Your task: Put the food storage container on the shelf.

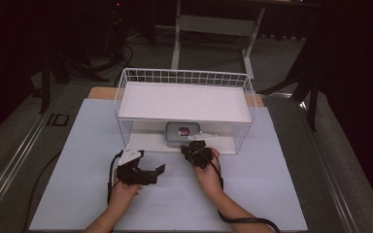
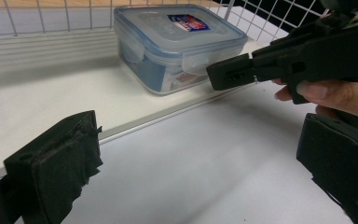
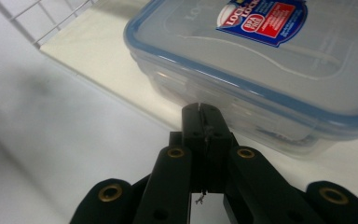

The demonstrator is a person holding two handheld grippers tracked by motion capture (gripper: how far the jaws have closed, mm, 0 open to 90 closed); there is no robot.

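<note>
From above I see a white wire rack (image 1: 184,97) standing on the pale table (image 1: 77,194), and a clear plastic container (image 1: 182,134) with a blue-rimmed lid sits on the rack's lower shelf (image 1: 148,138), under the upper shelf, near the front edge. My right gripper (image 1: 197,151) points at the container's front; in the right gripper view its jaws are pressed together with nothing between them, the tip just short of the container's near side wall (image 3: 242,116) (touching or not, I cannot tell). The lid carries a red and blue label (image 3: 261,16). My left gripper (image 1: 143,172) rests further left over the bare table, turned toward the right hand (image 1: 209,174). In the left gripper view its padded jaws stand wide apart, empty, with the container (image 2: 177,44) ahead and the right gripper (image 2: 242,72) reaching in from the right.
</note>
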